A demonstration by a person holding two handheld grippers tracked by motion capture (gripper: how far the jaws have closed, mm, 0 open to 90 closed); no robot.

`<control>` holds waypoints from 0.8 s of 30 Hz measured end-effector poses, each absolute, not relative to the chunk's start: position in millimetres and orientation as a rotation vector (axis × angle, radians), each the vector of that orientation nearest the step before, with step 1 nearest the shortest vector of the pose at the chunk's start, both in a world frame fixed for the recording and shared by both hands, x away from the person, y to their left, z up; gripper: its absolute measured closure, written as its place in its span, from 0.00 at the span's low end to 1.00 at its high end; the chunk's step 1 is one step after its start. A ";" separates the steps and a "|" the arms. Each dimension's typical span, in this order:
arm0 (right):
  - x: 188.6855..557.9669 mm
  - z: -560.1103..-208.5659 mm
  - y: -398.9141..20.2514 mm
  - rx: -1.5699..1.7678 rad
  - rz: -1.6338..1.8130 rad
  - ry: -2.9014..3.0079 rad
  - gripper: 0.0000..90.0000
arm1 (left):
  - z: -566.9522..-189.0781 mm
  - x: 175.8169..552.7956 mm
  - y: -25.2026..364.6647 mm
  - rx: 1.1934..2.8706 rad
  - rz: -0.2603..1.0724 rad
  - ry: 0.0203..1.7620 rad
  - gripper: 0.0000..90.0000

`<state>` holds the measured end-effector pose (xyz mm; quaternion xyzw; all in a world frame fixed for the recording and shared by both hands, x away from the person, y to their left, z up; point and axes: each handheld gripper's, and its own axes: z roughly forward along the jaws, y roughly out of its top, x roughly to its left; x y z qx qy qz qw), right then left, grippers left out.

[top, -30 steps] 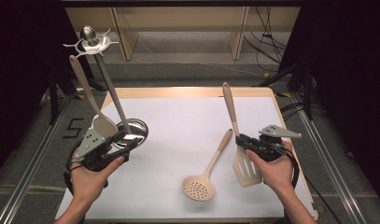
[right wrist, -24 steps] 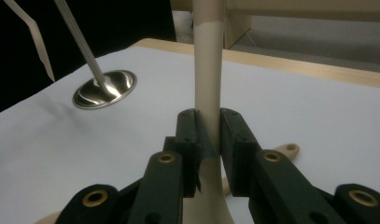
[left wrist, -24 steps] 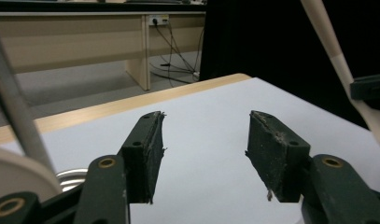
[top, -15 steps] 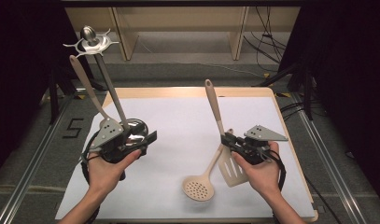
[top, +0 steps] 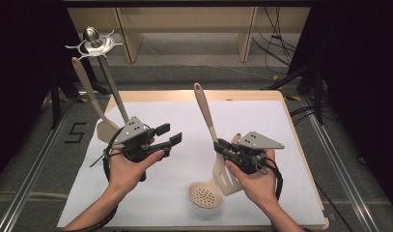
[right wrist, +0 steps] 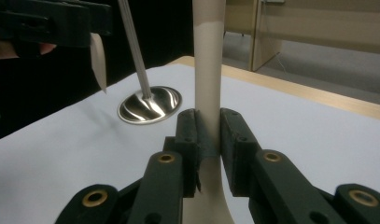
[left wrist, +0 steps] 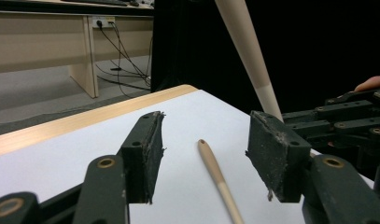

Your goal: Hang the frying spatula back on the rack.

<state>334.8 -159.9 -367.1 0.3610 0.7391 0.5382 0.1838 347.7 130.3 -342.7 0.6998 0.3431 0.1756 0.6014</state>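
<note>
Both hands have shifted toward the table's middle since the earlier frames, and the slotted turner has travelled with the right one, its handle now leaning up and away.

High view: right gripper [top: 222, 146] is clamped on the slotted turner [top: 209, 124] just above its blade; the handle rises over the white sheet [top: 261, 121], the blade hangs below the hand. The skimmer [top: 205, 195] lies flat on the sheet, its perforated bowl just beside the turner's blade. Left gripper [top: 168, 135] hovers over the sheet with jaws wide, nothing between them. The utensil stand [top: 107, 77] rises at the table's left edge, a beige spoon [top: 90, 99] hanging from its top ring.

Left gripper view: left gripper [left wrist: 204, 161], jaws well apart and empty; the skimmer's handle [left wrist: 215, 172] lies on the sheet beyond the gap. The turner's handle [left wrist: 250, 56] crosses above, right gripper at the right edge.

Right gripper view: right gripper [right wrist: 207, 135], pads pressed on the turner's neck [right wrist: 208, 70]; the stand's steel base [right wrist: 150, 105] sits on the sheet to the left.
</note>
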 end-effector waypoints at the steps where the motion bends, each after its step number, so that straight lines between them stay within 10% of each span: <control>1: 335.0 -367.3 -158.2 1.005 1.530 2.066 0.87 | -341.9 347.8 127.9 1.625 0.397 0.786 0.51; 24: 328.5 -363.1 -139.9 0.898 1.558 2.103 0.87 | -341.3 353.1 96.2 1.632 0.316 0.744 0.53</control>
